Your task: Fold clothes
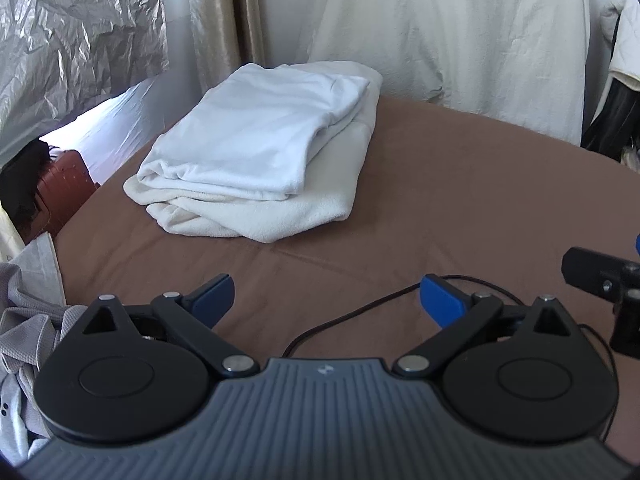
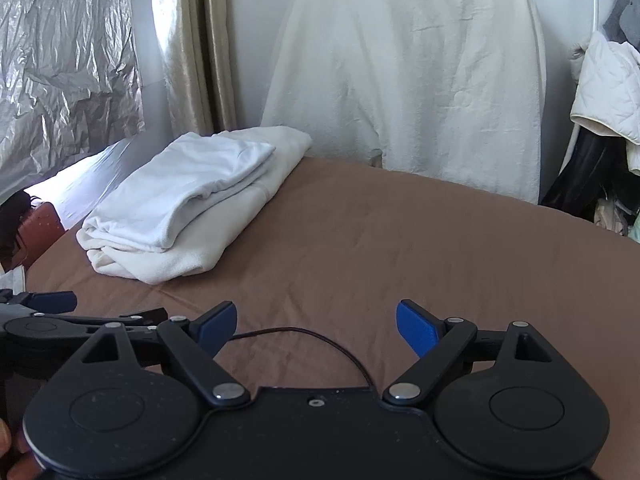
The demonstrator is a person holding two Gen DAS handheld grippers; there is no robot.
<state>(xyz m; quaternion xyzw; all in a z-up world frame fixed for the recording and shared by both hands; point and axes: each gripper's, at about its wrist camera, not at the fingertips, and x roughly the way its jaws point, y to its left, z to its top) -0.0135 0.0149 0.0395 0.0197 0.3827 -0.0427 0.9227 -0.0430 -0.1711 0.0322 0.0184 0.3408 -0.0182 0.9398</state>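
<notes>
**Both tools open, stack at far left**

Left tool (image 1: 325, 300) and right tool (image 2: 316, 326) hover with jaws spread, holding nothing. Folded white clothes (image 1: 256, 152) stacked on brown table (image 1: 460, 200), far-left side. Black cable (image 2: 320, 340) lies near the tools.

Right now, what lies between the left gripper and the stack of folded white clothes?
Only bare brown cloth, in the left wrist view. The left gripper is open; the folded white clothes lie ahead of it. The thin black cable stays near the fingers.
</notes>
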